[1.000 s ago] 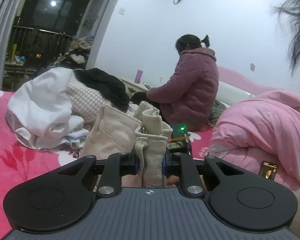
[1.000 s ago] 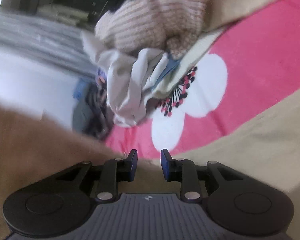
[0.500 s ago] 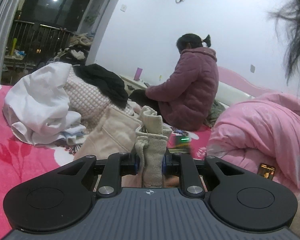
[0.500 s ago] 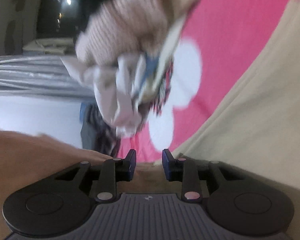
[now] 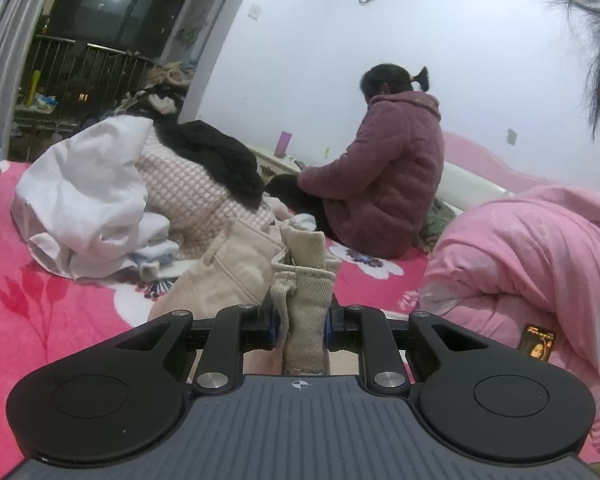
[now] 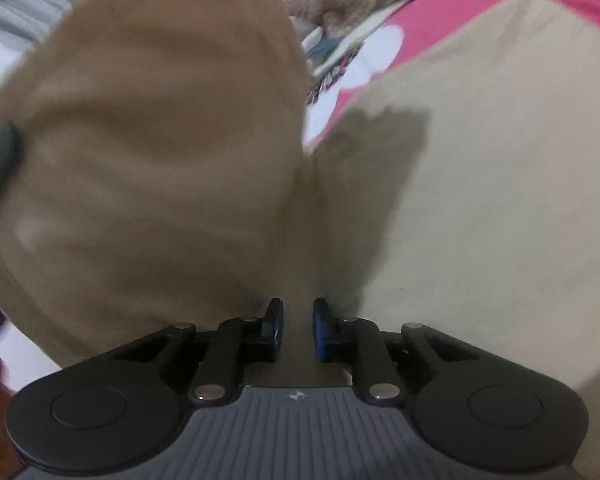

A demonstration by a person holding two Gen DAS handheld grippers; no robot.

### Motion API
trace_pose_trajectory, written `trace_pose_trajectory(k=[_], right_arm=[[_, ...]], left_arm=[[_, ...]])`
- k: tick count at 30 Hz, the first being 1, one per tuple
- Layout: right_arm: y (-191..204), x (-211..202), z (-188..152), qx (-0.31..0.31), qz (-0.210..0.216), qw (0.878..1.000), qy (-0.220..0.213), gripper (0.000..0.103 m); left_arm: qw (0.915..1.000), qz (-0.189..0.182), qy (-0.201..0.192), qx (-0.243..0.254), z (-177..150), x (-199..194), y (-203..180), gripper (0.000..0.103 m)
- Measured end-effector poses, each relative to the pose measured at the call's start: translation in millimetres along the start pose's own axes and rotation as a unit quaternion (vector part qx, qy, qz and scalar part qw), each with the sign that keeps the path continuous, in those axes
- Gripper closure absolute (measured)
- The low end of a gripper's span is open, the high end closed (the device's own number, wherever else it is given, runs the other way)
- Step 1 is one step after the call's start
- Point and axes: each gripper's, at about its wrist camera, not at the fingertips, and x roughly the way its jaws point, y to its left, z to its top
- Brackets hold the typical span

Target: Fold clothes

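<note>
Right claw: swung across since the earlier frames, so tan cloth now fills a view that showed the clothes pile and the flowered bed cover; its jaws have just been closing, and a narrow gap remains with tan fabric behind it. Whether the pads pinch that fabric cannot be told from the blurred picture.

Left claw: unmoved, clamped on a bunched fold of the beige trousers, which rise between the pads toward 12 o'clock.

Tan garment: one part flat on the bed at 2 o'clock, another part raised and billowing at 10 o'clock.

Unfolded pile: white, checked and black items heaped at 10 o'clock on the red bed cover.

Pink quilt: at 3 o'clock.

Seated person: at 1 o'clock, back turned.

Progress, judged: early; one garment mid-fold, no finished stack visible, pile untouched.
</note>
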Motion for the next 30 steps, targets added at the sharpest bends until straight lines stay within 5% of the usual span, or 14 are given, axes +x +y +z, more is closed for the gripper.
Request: trace_pose_trajectory(k=[3, 6, 13, 19, 23, 28, 30], right_arm=[[12, -23, -5, -0.037, -0.011, 0.998, -0.042, 0.085], [9, -2, -27, -0.051, -0.020, 0.998, 0.011, 0.085], [-32, -39, 30, 0.076, 0.020, 0.995, -0.068, 0.085], [-50, -11, 82, 0.126, 0.054, 0.990, -0.025, 0.085], [-68, -27, 96, 0.133, 0.058, 0.989, -0.028, 0.085], [-115, -44, 97, 0.192, 0.030, 0.981, -0.016, 0.088], [-131, -58, 93, 0.219, 0.052, 0.974, -0.032, 0.088]], left_arm=[[1.0000, 0.002, -0.004, 0.003, 0, -3, -1, 0.085], [1.0000, -0.001, 0.007, 0.004, -3, 0, -2, 0.085], [0.9993, -0.014, 0.015, 0.032, -13, 8, -16, 0.085], [0.9961, -0.043, 0.040, 0.066, -26, 31, -36, 0.079], [0.9911, -0.068, 0.055, 0.100, -37, 57, -53, 0.072], [0.9794, -0.090, 0.114, 0.140, -65, 97, -69, 0.061], [0.9738, -0.093, 0.145, 0.148, -74, 104, -73, 0.058]])
